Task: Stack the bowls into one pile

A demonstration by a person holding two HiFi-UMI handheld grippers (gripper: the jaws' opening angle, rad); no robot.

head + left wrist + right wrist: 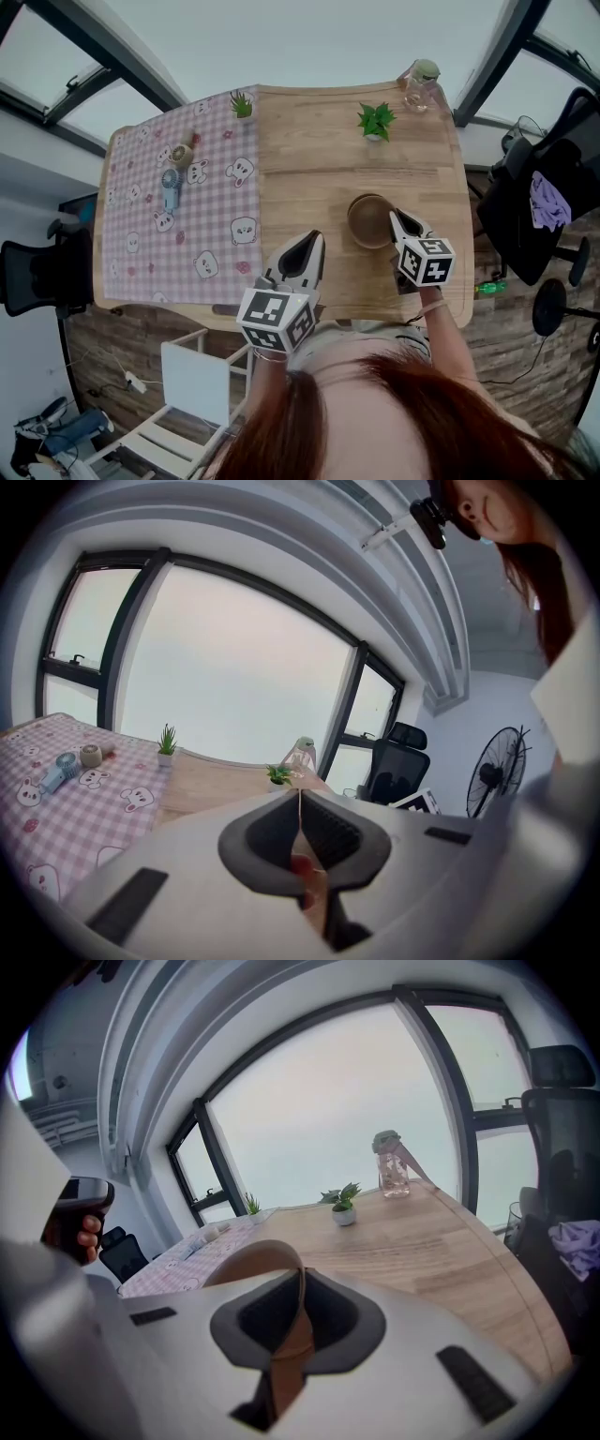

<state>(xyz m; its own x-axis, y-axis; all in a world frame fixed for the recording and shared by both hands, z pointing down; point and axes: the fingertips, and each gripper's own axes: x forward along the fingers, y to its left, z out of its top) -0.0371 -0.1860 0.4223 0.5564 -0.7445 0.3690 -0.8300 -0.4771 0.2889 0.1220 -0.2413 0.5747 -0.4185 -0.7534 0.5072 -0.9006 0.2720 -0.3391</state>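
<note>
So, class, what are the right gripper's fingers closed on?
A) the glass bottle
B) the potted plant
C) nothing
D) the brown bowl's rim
D: the right gripper view shows the right gripper with its fingers shut on the thin rim of the brown bowl.

Right gripper [300, 1277]: jaws closed on the rim of a tan round bowl [246, 1260], its wall pinched between the dark pads. Beyond, on a light wooden table [441, 1241]: small green potted plant [344, 1204], clear glass bottle [392, 1168] near the far edge. Pink checked cloth [183, 1258] to the left.
</note>
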